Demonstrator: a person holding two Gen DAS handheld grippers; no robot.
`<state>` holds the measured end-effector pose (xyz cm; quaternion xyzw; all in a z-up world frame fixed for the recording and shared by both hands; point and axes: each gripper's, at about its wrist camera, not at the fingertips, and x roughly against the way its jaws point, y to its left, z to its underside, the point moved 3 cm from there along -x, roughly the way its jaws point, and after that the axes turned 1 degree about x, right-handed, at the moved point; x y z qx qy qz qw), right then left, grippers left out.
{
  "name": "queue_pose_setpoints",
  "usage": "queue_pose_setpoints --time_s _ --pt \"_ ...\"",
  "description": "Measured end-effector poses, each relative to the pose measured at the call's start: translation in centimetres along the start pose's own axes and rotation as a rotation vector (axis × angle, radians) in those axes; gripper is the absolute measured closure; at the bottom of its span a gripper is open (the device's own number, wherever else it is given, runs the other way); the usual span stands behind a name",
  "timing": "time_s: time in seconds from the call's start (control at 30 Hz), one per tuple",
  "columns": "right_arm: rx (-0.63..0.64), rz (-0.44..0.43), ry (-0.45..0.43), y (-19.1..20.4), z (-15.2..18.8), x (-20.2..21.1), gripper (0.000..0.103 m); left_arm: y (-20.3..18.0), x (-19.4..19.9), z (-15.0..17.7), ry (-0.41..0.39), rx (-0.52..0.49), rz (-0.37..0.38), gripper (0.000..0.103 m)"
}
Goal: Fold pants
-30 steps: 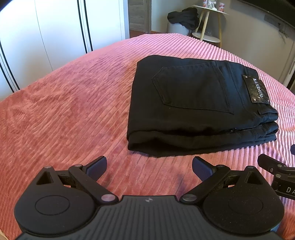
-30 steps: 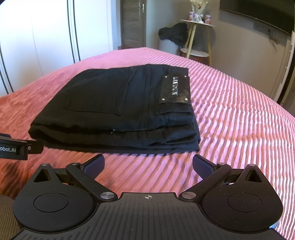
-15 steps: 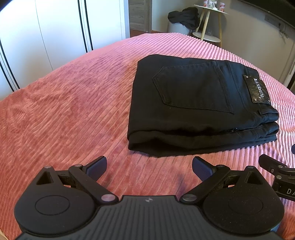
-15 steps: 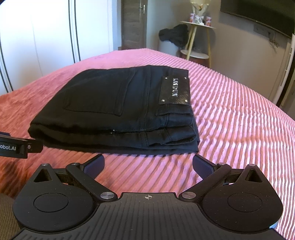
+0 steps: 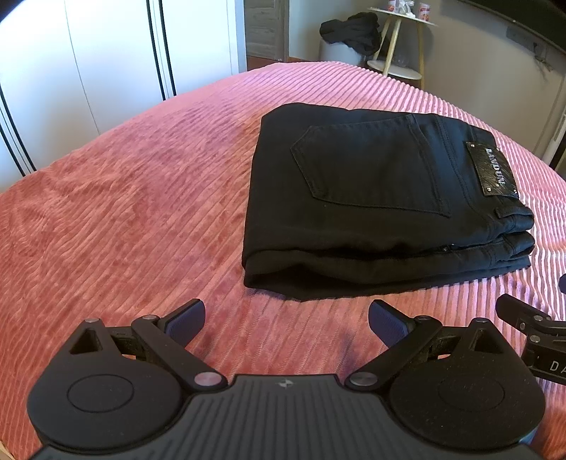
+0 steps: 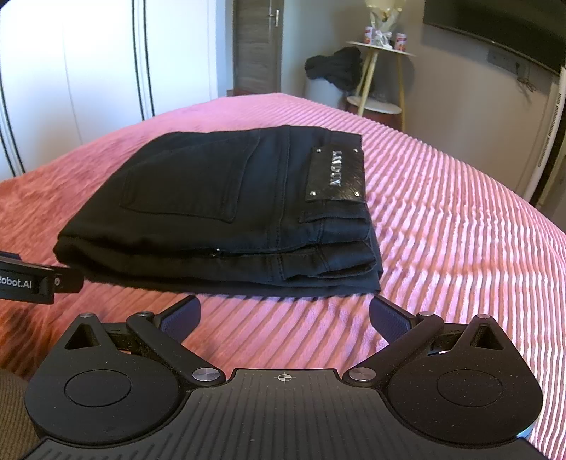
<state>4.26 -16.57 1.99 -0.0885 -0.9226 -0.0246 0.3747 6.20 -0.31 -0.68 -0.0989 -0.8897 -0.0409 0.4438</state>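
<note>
Black pants (image 5: 371, 198) lie folded into a compact stack on the pink ribbed bedspread (image 5: 123, 198), back pocket and leather brand patch up. They also show in the right wrist view (image 6: 219, 212). My left gripper (image 5: 286, 318) is open and empty, just short of the stack's near edge. My right gripper (image 6: 284, 315) is open and empty, also just in front of the stack. Each gripper shows at the edge of the other's view: the right one (image 5: 530, 336), the left one (image 6: 35, 279).
The bedspread (image 6: 442, 230) extends around the pants on all sides. Beyond the bed stand white wardrobe doors (image 5: 106, 53), a small round side table (image 6: 378, 70) with dark clothing (image 6: 336, 67) beside it, and a wall TV (image 6: 495, 28).
Both grippers have drifted back slightly from the folded pants. The pants have not moved.
</note>
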Motion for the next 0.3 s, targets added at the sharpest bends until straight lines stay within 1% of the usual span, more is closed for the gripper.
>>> queue_pose_setpoints --time_s 0.3 --pt "0.001 0.002 -0.002 -0.11 -0.05 0.04 0.0 0.12 -0.21 -0.09 0.013 0.008 0.002 0.004"
